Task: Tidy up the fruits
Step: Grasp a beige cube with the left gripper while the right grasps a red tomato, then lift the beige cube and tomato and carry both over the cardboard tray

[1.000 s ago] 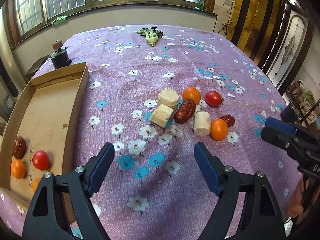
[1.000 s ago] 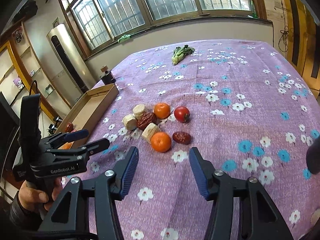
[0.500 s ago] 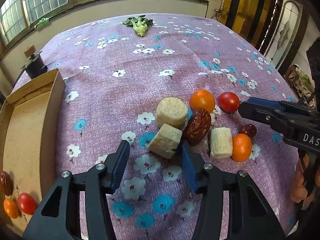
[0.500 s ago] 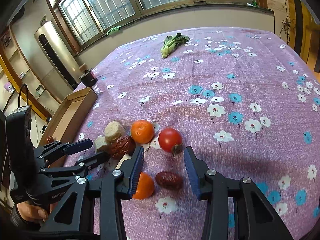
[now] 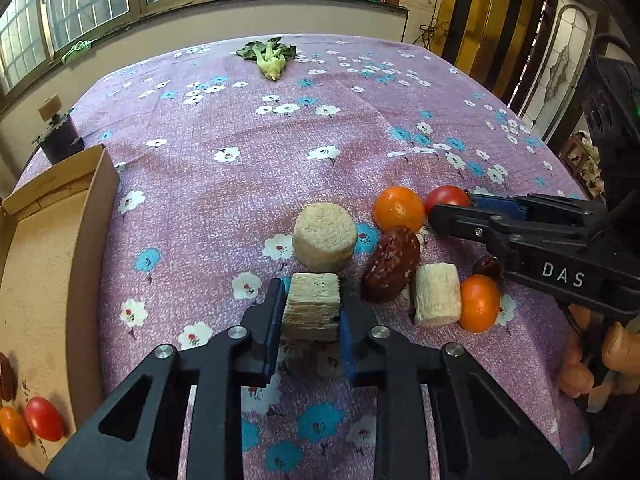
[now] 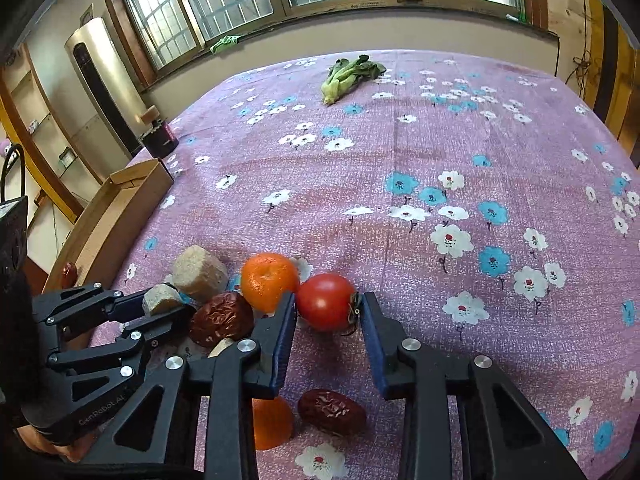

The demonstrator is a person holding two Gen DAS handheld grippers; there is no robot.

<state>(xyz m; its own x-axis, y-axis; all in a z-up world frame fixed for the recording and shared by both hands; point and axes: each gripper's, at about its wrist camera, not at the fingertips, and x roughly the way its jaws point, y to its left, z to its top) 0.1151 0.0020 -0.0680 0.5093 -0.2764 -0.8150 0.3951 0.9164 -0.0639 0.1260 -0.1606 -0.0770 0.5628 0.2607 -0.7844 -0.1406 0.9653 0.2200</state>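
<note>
My left gripper [image 5: 311, 300] is shut on a pale square cake block [image 5: 313, 309] that sits on the purple flowered cloth. My right gripper [image 6: 328, 308] is open, its fingers on either side of a red tomato [image 6: 325, 301], close to it. Around them lie a round pale cake [image 5: 324, 237], a big red date [image 5: 392, 263], a pale roll [image 5: 437, 298], two oranges [image 5: 399, 208] [image 5: 479, 302] and a small date [image 6: 332, 407]. The cardboard tray [image 5: 48, 264] at left holds a tomato [image 5: 45, 418], an orange and a date.
A bunch of leafy greens [image 5: 270, 58] lies at the far side of the table. A small dark jar with a cork [image 5: 58, 132] stands behind the tray. Windows run along the far wall. The table's right edge drops near a doorway.
Both grippers moved forward and down into the pile. The left one closed on the square cake block. The right one narrowed around the tomato.
</note>
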